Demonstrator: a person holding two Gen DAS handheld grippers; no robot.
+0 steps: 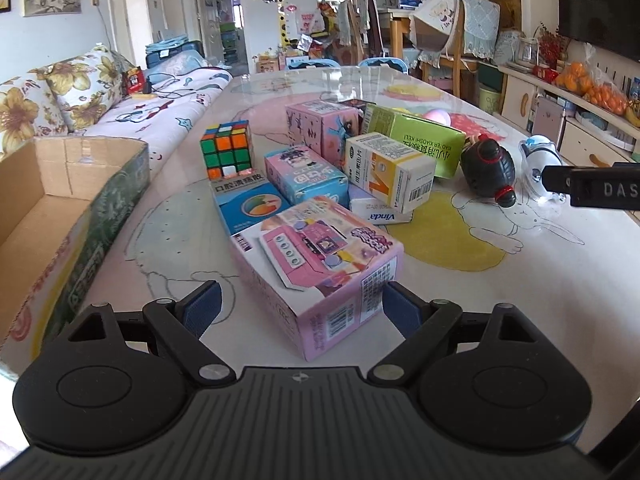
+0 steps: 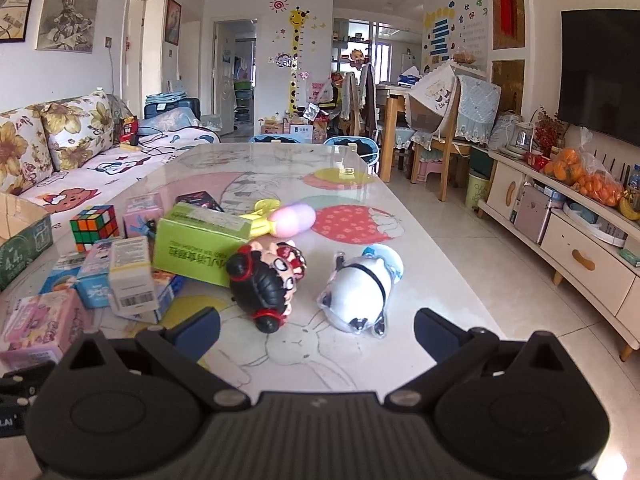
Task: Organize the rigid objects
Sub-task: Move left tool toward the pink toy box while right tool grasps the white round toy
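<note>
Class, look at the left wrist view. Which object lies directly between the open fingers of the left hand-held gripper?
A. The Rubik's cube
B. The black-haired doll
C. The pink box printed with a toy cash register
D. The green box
C: the pink box sits with its near end between the spread fingers of the left hand-held gripper, while the Rubik's cube stands farther back on the table.

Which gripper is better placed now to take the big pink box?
Left. The left gripper is open with the big pink box between its fingers. The right gripper faces the two toy figures instead.
</note>
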